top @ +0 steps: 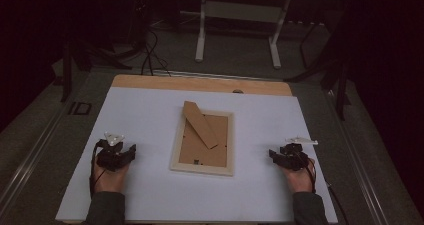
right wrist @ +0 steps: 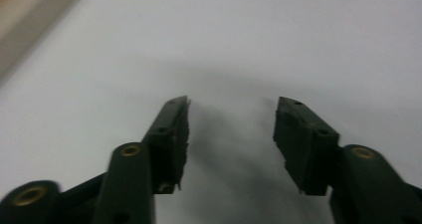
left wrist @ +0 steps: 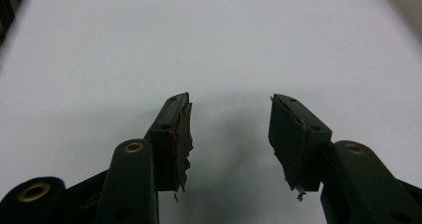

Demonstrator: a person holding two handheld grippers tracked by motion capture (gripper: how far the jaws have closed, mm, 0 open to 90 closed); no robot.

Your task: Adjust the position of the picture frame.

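A pale wooden picture frame (top: 203, 142) lies face down in the middle of the white table sheet (top: 150, 110). Its brown cardboard back faces up, and the brown stand flap (top: 201, 124) slants across it towards the upper left. My left gripper (top: 131, 151) rests on the sheet well to the frame's left, held by a hand. In the left gripper view my left gripper (left wrist: 230, 100) is open over bare white sheet. My right gripper (top: 272, 155) rests to the frame's right. In the right gripper view my right gripper (right wrist: 232, 102) is open with nothing between its fingers.
The sheet covers a wooden table whose bare strip (top: 200, 83) shows along the far edge. Beyond it stand a white table base (top: 238, 30) and dark cables (top: 150, 55) on the grey floor. A dark curtain (top: 390, 60) hangs at the right.
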